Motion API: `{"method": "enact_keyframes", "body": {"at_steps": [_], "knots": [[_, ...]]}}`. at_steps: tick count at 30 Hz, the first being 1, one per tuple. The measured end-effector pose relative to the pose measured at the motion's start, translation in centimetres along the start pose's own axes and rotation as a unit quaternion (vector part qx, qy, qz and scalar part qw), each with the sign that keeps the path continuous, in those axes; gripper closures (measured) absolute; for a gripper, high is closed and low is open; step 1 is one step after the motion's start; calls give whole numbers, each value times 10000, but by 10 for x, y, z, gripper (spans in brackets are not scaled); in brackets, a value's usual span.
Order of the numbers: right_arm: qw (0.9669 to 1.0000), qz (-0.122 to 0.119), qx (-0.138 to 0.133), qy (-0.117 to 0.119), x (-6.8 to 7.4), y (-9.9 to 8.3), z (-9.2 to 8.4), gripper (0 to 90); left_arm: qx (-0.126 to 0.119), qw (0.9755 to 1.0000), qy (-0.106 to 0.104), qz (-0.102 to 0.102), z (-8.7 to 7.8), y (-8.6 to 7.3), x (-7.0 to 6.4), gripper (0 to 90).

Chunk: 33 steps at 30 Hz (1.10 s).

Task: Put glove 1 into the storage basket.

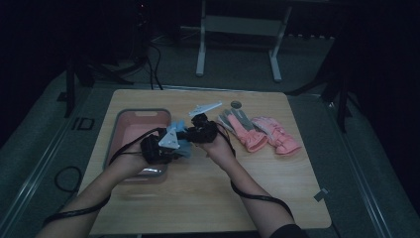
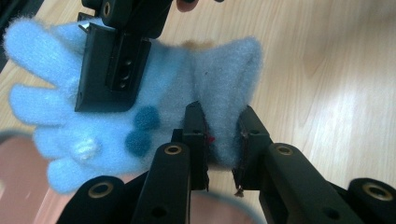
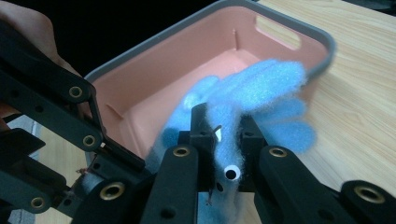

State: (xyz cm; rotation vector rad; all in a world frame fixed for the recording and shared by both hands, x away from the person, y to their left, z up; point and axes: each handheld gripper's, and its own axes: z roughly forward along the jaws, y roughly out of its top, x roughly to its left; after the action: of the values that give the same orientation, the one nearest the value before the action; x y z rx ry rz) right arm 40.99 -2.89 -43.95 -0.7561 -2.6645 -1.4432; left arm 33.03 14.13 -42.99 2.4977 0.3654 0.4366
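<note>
The room is dark; a light wooden desk (image 1: 208,198) stands on grey flooring, with a white frame stand (image 1: 237,25) behind it.

**Position of work item.** A fluffy light-blue glove (image 2: 140,98) is suspended between both tools, above the desk surface at the right rim of a pink bin with a grey rim (image 1: 119,129). In the high view the glove sits between the two hands, just beside the bin and not inside it.

**Tool state.**
- Left hand-held gripper (image 2: 223,140): jaws closed down on the cuff end of the glove, fabric pinched between the pads.
- Right hand-held gripper (image 3: 228,140): jaws closed down on a fold of the same glove near the finger section; the fingers hang beyond the jaws toward the bin.

**Container contents.** The visible pink floor of the bin carries no items in the right gripper view. The near part of the bin is hidden behind the left hand-held gripper, so that part cannot be confirmed.

**Progress estimate.** The work appears to be sorting gloves into the bin. The blue glove is lifted and held but not yet deposited. A pair of pink gloves (image 1: 260,131) lies on the desk to the right, well apart from the bin, untouched. A small round object (image 1: 236,104) lies beyond them. Judged remaining: placing the blue glove, then possibly handling the pink pair.
</note>
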Motion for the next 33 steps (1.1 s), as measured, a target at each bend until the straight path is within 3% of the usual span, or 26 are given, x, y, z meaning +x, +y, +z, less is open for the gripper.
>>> {"method": "enact_keyframes", "body": {"at_steps": [11,13,18,28,31,33], "knots": [[9997,-71,75,243,16,22,44,819,180,9994,101,-291,-22,-43,14,782],[9994,-35,88,326,20,26,59,819,246,9989,98,-381,-27,-56,17,782],[9989,-16,140,458,25,29,80,819,307,9988,75,-361,-33,-77,21,782],[9974,269,455,480,17,17,105,817,479,9975,-267,-452,-15,-96,32,782],[9966,389,549,476,13,15,110,815,517,9977,-242,-365,-9,-98,33,781],[9970,376,597,317,13,16,110,810,462,9980,-257,-348,-7,-99,35,780]]}}
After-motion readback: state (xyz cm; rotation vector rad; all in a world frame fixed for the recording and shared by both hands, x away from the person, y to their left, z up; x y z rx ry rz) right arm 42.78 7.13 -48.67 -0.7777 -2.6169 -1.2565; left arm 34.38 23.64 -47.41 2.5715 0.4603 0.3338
